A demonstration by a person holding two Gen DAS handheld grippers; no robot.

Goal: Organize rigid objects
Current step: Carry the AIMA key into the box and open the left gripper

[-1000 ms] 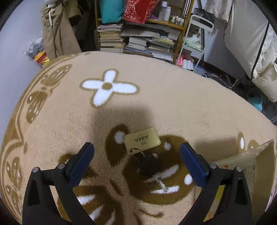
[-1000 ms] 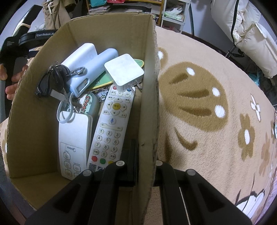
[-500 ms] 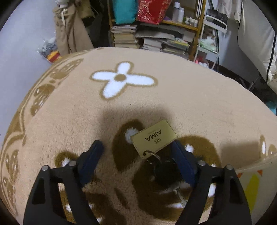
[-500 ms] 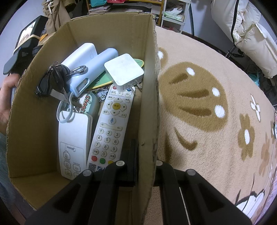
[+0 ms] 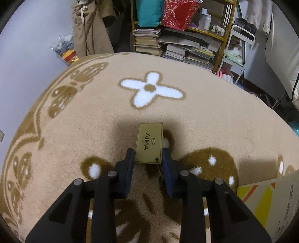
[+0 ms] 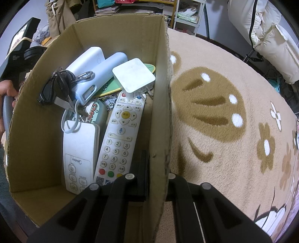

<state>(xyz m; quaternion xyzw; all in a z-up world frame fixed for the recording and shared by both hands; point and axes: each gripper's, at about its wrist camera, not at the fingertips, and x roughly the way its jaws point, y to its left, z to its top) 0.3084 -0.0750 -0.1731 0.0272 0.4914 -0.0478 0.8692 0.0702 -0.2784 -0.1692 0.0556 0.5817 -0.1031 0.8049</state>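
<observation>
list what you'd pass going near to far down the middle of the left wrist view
left gripper shut on the gold tag → white flower on the blanket → stacked books → teal bag on the shelf

The room light you worked in was soft and a bit dim, and it came from above. In your left view a big dark shadow lay on the rug (image 5: pixel 214 115) under and around the gold tag (image 5: pixel 149 143). The pictures were sharp in the middle, with no blur. Both bent like a bowl, and the corners went black. In your right view the inside of the cardboard box (image 6: pixel 33 130) was shaded, and the white charger (image 6: pixel 133 74) looked bright.
</observation>
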